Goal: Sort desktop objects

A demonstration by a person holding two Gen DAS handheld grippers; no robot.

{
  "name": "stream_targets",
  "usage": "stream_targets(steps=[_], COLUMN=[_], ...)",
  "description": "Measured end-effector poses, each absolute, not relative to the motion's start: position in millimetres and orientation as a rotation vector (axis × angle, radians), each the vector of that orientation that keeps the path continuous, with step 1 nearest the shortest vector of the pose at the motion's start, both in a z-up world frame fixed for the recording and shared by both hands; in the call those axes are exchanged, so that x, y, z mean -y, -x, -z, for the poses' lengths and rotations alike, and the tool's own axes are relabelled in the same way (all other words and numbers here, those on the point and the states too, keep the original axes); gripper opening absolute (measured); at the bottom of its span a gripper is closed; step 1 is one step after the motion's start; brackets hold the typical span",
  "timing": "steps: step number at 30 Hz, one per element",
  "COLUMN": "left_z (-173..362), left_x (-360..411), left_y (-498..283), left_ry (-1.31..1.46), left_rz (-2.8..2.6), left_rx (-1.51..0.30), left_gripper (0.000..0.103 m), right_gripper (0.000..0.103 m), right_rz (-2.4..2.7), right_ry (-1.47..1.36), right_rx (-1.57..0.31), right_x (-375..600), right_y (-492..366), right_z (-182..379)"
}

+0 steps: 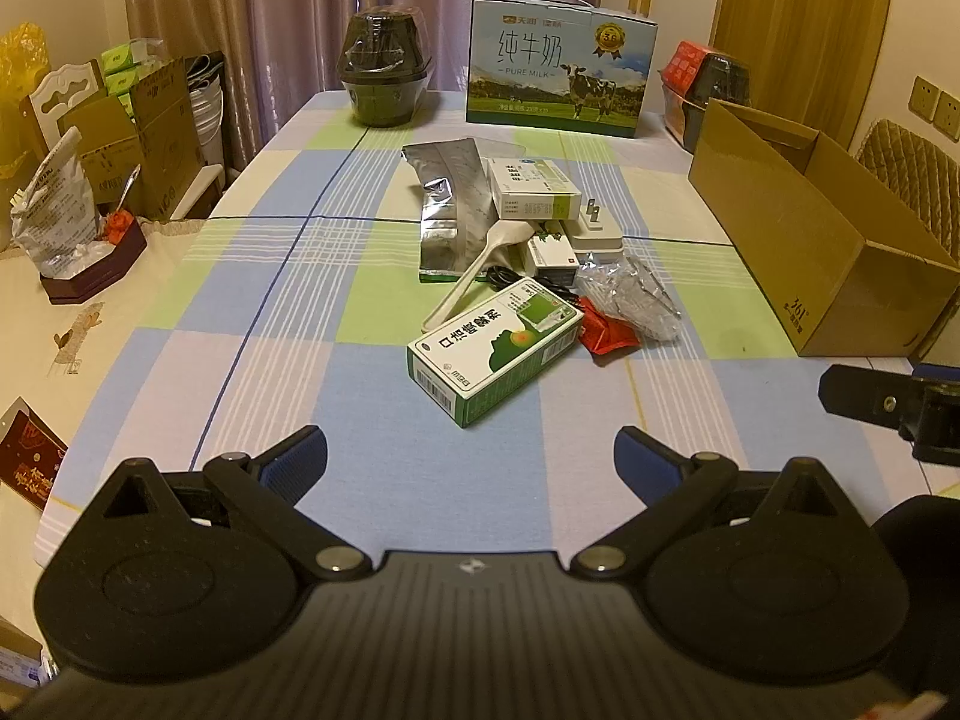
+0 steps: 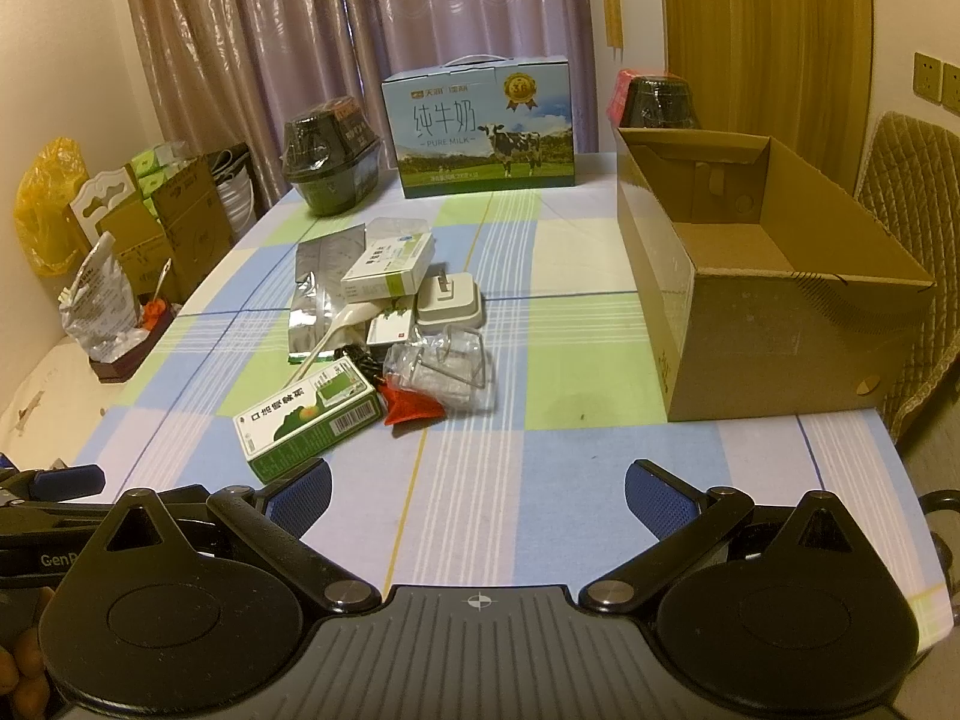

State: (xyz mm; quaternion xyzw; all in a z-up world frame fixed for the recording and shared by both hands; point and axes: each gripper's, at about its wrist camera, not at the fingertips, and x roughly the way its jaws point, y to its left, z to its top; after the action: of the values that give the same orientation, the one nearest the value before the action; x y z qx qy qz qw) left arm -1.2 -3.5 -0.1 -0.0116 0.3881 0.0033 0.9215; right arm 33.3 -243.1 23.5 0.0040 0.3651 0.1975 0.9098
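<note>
A dining table under a checked blue, green and white tablecloth (image 2: 540,468) fills both views, with curtains behind it. The sorting looks unstarted: the open cardboard box (image 2: 774,324), ahead and to the right of the right gripper's jaws, shows only a bare floor, and every loose item lies in one pile in the middle of the cloth.

Far beyond the jaws, at the table's back edge, stands a pure-milk carton (image 1: 561,69), probably not part of the job.

The pile, largest first: a silver foil pouch (image 1: 447,210) at its far left; a green-and-white medicine box (image 1: 495,345), the nearest item, straight ahead of the left gripper's jaws and just ahead-left of the right's; a white box with a green stripe (image 1: 534,189) lying on the pouch; a white charger with plug prongs (image 2: 450,300); a crumpled clear plastic wrapper (image 2: 447,375); a white plastic spoon (image 1: 480,267); a red packet (image 1: 609,330); a black cable (image 1: 510,276), mostly hidden.

The left gripper (image 1: 471,462) and right gripper (image 2: 478,495) both hang over bare cloth short of the pile, jaws spread wide and empty. By my judgement everything is left to do, beginning with the near medicine box.
</note>
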Motion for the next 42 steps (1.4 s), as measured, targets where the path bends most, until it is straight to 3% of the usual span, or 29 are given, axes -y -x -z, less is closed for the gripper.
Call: stream_targets(steps=[31,42], left_z=[-5.9,-24.9], left_x=[-3.0,-15.1], left_y=[-0.2,-33.2], left_ry=[0.077,-0.031], left_rz=[0.026,0.095], left_rx=[-0.808,-0.792], left_gripper=[0.1,0.1], right_gripper=[0.101,0.101], right_rz=[-0.387,-0.432], right_ry=[-0.057,-0.069], right_rx=[-0.809,-0.725], right_x=[250.7,239.6], right_y=[-46.3,-62.9], right_z=[-23.1,-34.6])
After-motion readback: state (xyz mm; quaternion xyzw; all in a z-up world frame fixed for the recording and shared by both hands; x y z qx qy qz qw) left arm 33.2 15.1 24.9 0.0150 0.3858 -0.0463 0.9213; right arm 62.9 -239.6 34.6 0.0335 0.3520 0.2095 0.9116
